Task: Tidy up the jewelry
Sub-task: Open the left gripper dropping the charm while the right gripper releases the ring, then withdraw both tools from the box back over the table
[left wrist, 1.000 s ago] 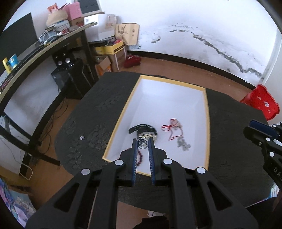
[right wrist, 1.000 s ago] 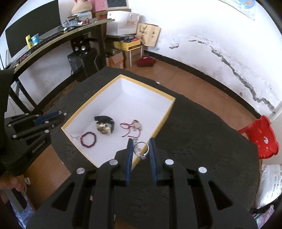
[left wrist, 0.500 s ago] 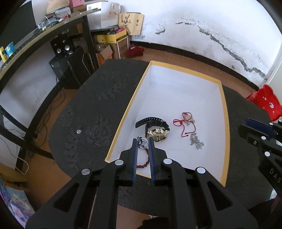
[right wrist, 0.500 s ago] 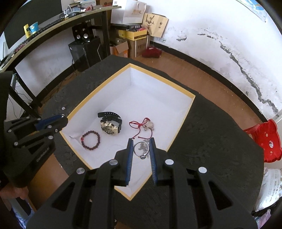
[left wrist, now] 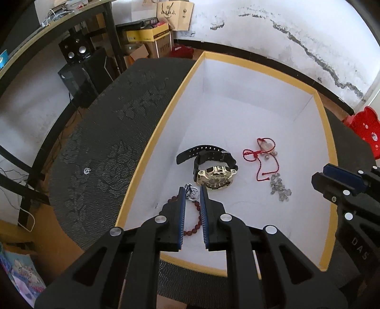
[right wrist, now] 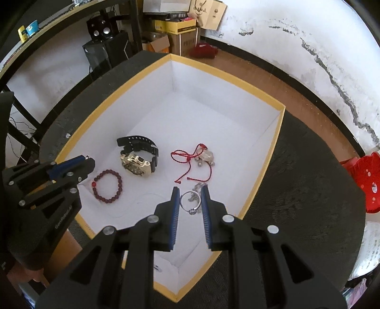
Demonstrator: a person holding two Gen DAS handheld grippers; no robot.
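Both tongs are over the white box point(right wrist: 266, 152), tilted down. The left tongs point(left wrist: 192, 195) pinch a small silver charm point(left wrist: 192, 193); the right tongs point(right wrist: 190, 200) pinch a silver ring point(right wrist: 189, 202). The box floor is right below.

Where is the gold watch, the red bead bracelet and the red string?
gold watch point(right wrist: 136, 164), right wrist view, on its gold case.
red bead bracelet point(right wrist: 108, 181), right wrist view, on its beads.
red string point(left wrist: 260, 164), left wrist view, on the cord.

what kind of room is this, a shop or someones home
Probably a home workroom or storage corner, not a shop: cardboard boxes piled on the floor, a cluttered desk with speakers beneath, and a cracked, stained wall.
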